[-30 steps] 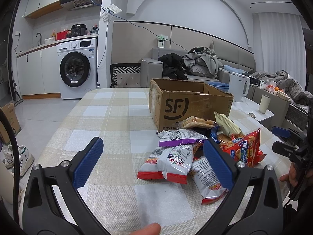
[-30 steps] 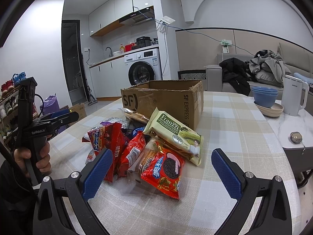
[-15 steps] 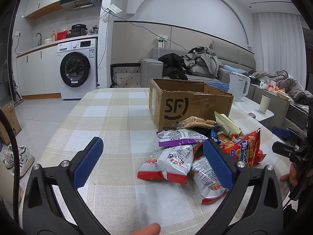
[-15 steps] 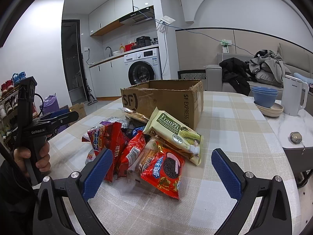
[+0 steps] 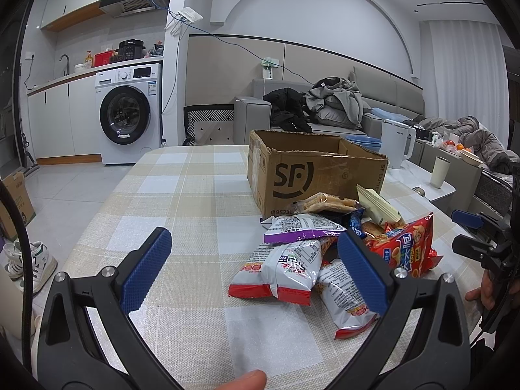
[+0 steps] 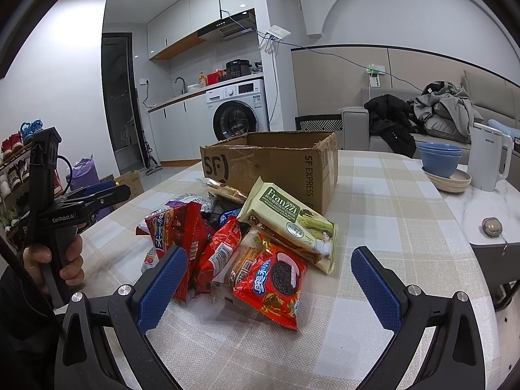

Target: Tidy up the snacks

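Setting: a lived-in home, open-plan kitchen and living room. Kitchen side: front-loading washing machine (image 5: 125, 118) under a counter with sink tap (image 5: 64, 61), range hood (image 5: 133, 2), white cabinets (image 6: 185, 26). Living side: grey sofa (image 5: 373, 110) piled with clothes (image 5: 334, 97). Dining table (image 5: 182, 201) with checked cloth; kettle (image 6: 487, 159), stacked bowls (image 6: 440, 159). Shoe rack (image 6: 13, 162) by the wall; sneakers (image 5: 29, 260) on the floor.

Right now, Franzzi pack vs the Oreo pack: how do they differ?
The Franzzi pack is pale green and long; the Oreo pack is red and shorter. The Franzzi pack lies tilted high on the pile, next to the cardboard box; the Oreo pack lies lower, nearest the right gripper. Both are sealed and ungrasped.
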